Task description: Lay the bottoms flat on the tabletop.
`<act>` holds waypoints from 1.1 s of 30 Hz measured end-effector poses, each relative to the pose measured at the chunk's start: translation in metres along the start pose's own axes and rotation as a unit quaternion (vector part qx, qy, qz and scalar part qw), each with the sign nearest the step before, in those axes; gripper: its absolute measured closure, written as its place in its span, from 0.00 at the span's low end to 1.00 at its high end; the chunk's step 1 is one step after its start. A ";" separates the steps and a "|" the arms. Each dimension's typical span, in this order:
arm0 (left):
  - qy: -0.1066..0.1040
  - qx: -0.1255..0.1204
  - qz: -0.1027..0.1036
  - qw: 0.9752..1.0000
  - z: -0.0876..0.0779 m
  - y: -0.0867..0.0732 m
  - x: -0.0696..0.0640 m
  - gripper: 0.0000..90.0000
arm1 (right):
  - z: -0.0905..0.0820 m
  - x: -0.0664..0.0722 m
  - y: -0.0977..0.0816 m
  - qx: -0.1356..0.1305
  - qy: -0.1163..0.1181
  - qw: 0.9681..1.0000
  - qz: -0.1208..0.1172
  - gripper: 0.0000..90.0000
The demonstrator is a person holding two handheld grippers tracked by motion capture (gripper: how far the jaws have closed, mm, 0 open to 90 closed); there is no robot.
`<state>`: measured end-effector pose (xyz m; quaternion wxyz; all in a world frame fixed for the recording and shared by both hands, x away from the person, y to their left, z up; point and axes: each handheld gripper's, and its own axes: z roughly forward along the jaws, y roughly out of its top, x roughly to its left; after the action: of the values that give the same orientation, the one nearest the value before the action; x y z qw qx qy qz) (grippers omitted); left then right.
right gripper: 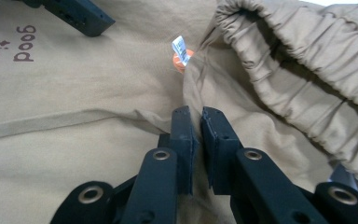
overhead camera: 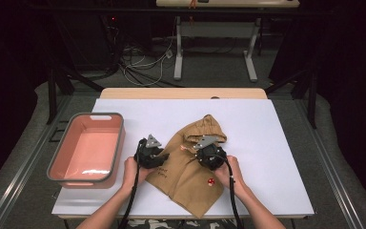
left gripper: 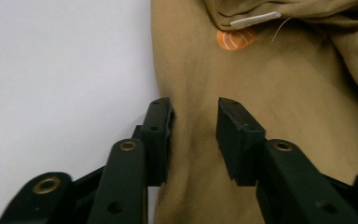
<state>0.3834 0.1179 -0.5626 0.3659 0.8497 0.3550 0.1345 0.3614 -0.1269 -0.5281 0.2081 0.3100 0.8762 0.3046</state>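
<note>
A tan garment (overhead camera: 190,174) with an elastic waistband (right gripper: 298,42) lies crumpled on the white table (overhead camera: 267,143). My left gripper (overhead camera: 164,156) sits at the garment's left edge. In the left gripper view its jaws (left gripper: 195,116) stand apart, with a low ridge of the tan cloth (left gripper: 284,79) between them. My right gripper (overhead camera: 200,153) is over the middle of the garment, just below the waistband. Its jaws (right gripper: 196,112) are nearly together and pinch a fold of the cloth (right gripper: 74,102). A white tag (right gripper: 180,46) and an orange mark (left gripper: 235,38) lie ahead.
A pink tub with a grey rim (overhead camera: 119,143) stands on the table's left side, close to my left hand. Brown lettering (right gripper: 23,44) is printed on the cloth. The other gripper's jaw (right gripper: 81,16) shows at the top left of the right gripper view.
</note>
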 end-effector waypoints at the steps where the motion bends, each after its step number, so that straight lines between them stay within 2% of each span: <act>1: -0.001 -0.001 0.001 1.000 0.000 0.000 0.000 0.77 | -0.001 0.000 0.000 -0.005 -0.003 1.000 -0.001 0.92; 4: -0.002 -0.003 0.006 1.000 0.000 -0.001 -0.001 0.84 | -0.004 -0.003 -0.003 -0.006 -0.002 1.000 0.002 0.91; 6: -0.005 -0.005 0.004 1.000 0.000 -0.001 -0.001 0.87 | -0.006 -0.006 -0.005 -0.007 0.004 1.000 0.013 0.92; 8: -0.005 -0.007 0.005 1.000 0.000 -0.002 -0.001 0.89 | -0.008 -0.009 -0.007 -0.011 -0.001 1.000 0.019 0.92; 12: -0.004 -0.009 0.010 1.000 -0.001 -0.003 -0.001 0.93 | -0.011 -0.011 -0.008 -0.009 -0.001 1.000 0.017 0.93; 17: 0.000 -0.007 0.025 1.000 -0.003 -0.001 -0.004 0.96 | -0.013 -0.014 -0.010 -0.015 -0.016 1.000 0.014 0.94; 21: 0.007 -0.008 0.027 1.000 -0.006 -0.001 -0.005 0.97 | -0.020 -0.017 -0.013 -0.018 -0.030 0.999 0.027 0.94; 25: 0.027 -0.004 0.033 0.999 -0.010 -0.002 -0.005 0.97 | -0.027 -0.025 -0.019 -0.023 -0.050 0.998 0.039 0.95; 31: 0.032 -0.007 0.020 0.999 -0.017 -0.004 -0.001 0.97 | -0.038 -0.038 -0.038 -0.031 -0.082 0.993 0.076 0.95; 33: 0.027 -0.004 0.021 0.999 -0.018 -0.004 0.000 0.97 | -0.041 -0.042 -0.043 -0.031 -0.086 0.992 0.090 0.95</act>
<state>0.3725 0.1291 -0.5525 0.3565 0.8516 0.3465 0.1660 0.3512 -0.1984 -0.5187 0.2644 0.4056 0.8137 0.3215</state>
